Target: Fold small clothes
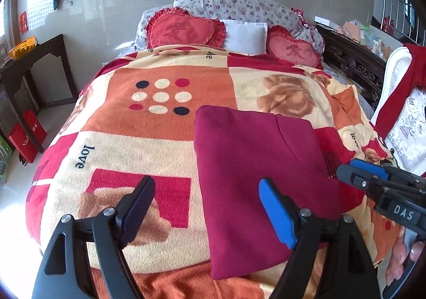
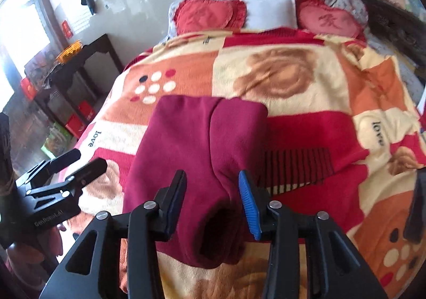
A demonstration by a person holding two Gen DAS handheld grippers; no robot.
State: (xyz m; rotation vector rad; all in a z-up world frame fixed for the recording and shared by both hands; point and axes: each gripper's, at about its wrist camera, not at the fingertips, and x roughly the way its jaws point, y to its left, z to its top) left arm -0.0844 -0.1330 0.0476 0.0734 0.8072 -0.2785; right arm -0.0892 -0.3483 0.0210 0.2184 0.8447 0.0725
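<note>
Progress: your garment (image 1: 255,182) already reads as a compact maroon rectangle, with one layer lapped over the right part along a seam. I judge the main folds done.
Left to do: perhaps one last fold or a smoothing. The near end, seen from the right wrist, bulges into a rounded tube-like opening (image 2: 215,232) instead of lying flat.
Garment place: it lies flat on the blanket (image 1: 127,118), toward the bed's near edge and right of the middle, its long side running away from you toward the pillows (image 1: 186,29).
Left gripper (image 1: 205,208): fingers spread wide, holding nothing. The blue pad (image 1: 277,216) is over the garment's near part; the black finger (image 1: 138,208) is over bare blanket, off its left edge. Whether the pad touches the cloth, you cannot tell.
Right gripper (image 2: 213,203): fingers parted, nothing clamped. They straddle the bulging near end, cloth between them, but neither pad clearly presses it.
Relation of the two: your right gripper sits just beyond the garment's right edge in the left wrist view (image 1: 372,176).
</note>
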